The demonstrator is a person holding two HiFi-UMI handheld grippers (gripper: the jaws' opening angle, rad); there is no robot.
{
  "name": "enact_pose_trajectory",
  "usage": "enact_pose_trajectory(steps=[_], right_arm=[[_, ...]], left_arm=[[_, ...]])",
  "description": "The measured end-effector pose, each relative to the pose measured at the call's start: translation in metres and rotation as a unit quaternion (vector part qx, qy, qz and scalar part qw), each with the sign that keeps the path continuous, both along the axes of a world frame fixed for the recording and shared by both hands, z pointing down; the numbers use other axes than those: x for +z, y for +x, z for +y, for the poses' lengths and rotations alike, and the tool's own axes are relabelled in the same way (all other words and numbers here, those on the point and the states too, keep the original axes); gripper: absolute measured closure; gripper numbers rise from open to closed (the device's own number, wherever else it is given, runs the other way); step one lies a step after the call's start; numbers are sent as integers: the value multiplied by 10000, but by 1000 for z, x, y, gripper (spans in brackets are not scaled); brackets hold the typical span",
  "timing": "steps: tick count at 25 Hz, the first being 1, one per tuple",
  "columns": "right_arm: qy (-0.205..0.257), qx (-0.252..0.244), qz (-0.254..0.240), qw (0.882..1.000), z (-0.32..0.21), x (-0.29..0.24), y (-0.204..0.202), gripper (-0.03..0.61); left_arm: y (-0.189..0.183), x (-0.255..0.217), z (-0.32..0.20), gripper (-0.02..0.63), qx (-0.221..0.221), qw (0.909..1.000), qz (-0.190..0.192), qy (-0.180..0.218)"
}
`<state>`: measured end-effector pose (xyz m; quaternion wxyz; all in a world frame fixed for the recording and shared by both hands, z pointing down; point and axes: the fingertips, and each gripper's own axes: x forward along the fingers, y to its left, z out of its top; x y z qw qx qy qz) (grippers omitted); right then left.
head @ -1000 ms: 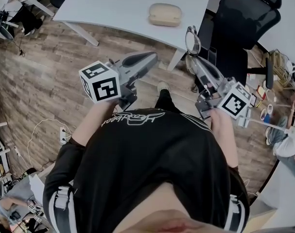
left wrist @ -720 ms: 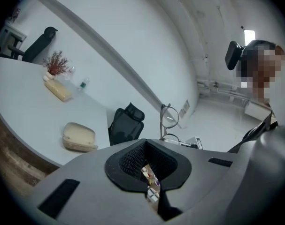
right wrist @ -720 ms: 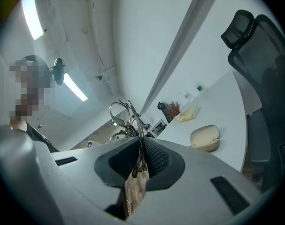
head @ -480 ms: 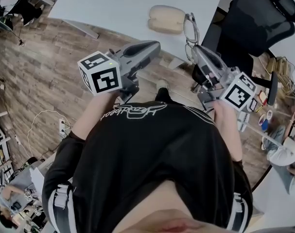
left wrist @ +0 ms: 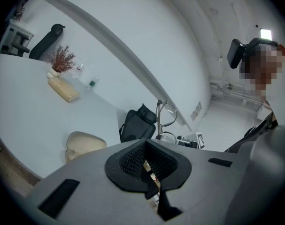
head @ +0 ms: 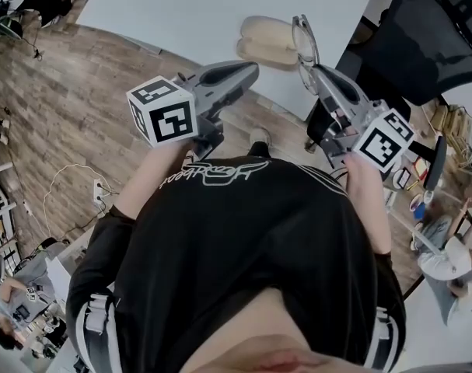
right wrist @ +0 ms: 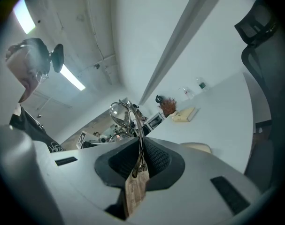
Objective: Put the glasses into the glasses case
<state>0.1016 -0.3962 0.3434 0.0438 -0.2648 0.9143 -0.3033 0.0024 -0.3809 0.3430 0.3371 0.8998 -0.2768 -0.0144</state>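
White table [head: 220, 6]: ahead of both grippers, its near edge just past their tips. Black office chair [head: 422, 45]: beyond the right gripper and to its right, not involved.

Left gripper [head: 249, 71]: jaws together, nothing between them. The tip points at the table edge, short of the case. Judged to be kept free so it can deal with the lid.

Right gripper [head: 319, 74]: jaws clamped on the temple arms of the glasses [head: 304, 43], which lie together. The lenses stand out beyond the tip, one above the other. Gripping by the temples keeps the pads off the lenses and leaves the frame front clear to go in first.

Glasses case [head: 267, 39]: beige, on the table near its edge, ahead of the left gripper's tip and just left of the right one's. It looks shut, so opening it seems the next need. The glasses overlap its right end in the head view; touching or apart, cannot tell.

Paper tag [right wrist: 135, 191]: hangs from the temples between the right jaws. It might snag on entry.
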Motion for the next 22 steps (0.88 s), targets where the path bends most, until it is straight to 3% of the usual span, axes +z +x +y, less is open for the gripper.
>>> enact_pose_trajectory(steps=[9,22], right_arm=[[703,-333,1125,9906,-51,18,-6,551],[875,-802,2118,9701,-105,72,-38,551]], left_arm=[[-4,18,-36,607,-330,9993,-153,-125],[-32,38,-61,607,-818,9960,-185,-312]])
